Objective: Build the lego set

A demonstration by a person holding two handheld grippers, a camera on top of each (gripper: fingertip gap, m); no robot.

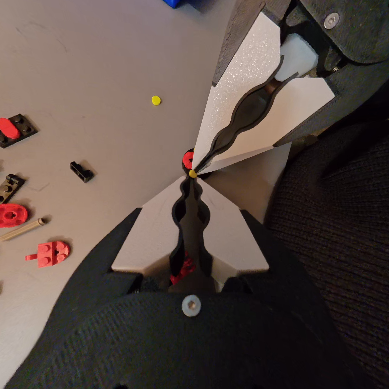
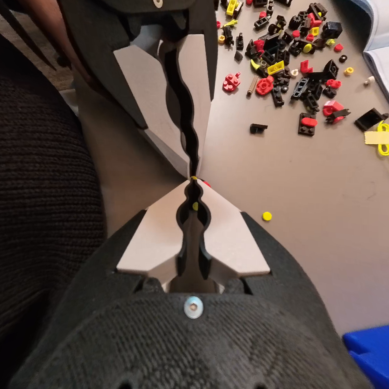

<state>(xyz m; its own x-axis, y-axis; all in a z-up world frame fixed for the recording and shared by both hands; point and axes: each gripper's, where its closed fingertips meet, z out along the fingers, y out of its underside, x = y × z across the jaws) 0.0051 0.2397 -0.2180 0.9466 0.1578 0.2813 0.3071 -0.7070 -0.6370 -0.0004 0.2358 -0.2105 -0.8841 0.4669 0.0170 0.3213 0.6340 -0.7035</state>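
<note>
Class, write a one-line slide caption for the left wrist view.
Two gripper tips meet at a small yellow stud beside a red-hubbed wheel.

Two grippers meet tip to tip above the table (image 2: 273,252). Loose disc (image 2: 267,216) lies near them; brick pile (image 2: 294,63) well beyond.
</note>
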